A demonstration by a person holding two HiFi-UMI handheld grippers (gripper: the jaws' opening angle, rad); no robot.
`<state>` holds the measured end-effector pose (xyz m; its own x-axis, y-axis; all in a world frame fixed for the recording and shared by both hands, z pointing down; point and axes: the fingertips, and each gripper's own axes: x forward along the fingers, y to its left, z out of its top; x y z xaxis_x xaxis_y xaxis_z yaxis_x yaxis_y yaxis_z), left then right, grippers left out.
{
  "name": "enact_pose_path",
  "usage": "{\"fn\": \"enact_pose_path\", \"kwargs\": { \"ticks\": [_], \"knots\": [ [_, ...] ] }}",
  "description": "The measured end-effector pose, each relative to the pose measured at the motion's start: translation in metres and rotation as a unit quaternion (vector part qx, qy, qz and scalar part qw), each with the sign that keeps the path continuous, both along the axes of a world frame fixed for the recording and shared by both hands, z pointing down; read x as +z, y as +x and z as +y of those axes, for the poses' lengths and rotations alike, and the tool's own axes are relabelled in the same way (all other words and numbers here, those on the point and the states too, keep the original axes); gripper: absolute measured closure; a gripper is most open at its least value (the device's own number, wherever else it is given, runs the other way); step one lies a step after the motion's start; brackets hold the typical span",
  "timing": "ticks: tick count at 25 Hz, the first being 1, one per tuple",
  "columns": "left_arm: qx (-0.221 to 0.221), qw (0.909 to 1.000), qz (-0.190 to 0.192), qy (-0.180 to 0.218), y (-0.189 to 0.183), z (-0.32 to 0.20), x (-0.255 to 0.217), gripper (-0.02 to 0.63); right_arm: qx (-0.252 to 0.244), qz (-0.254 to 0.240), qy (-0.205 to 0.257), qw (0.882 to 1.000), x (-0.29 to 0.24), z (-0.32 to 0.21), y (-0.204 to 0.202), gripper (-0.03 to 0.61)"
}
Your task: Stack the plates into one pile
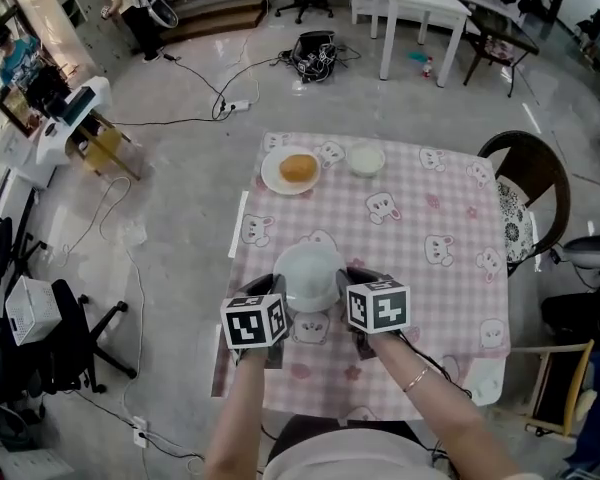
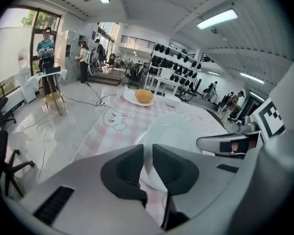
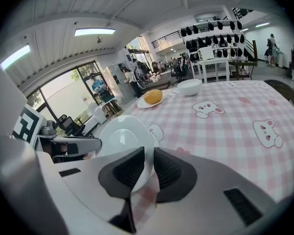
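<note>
A white empty plate is held between both grippers over the near middle of the pink checked table. My left gripper is shut on its left rim, and the plate shows just past the left gripper. My right gripper is shut on the right rim, with the plate tilted beyond the right gripper. A second white plate with an orange bun on it lies at the far left of the table.
A white bowl stands at the far edge beside the bun plate. A dark chair is at the table's right side. An office chair and cables lie on the floor to the left.
</note>
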<state>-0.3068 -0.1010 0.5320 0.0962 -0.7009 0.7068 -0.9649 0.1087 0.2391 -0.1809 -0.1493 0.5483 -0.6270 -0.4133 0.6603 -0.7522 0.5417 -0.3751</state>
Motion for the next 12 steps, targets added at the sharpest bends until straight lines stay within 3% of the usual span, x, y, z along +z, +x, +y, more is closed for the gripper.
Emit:
{"fn": "enact_pose_path", "kwargs": {
  "ticks": [12],
  "knots": [
    [0.015,0.9988,0.025,-0.04,-0.015,-0.009,0.026,0.535,-0.001,0.034,-0.012,0.999,0.015,-0.007,-0.015,0.506]
  ]
}}
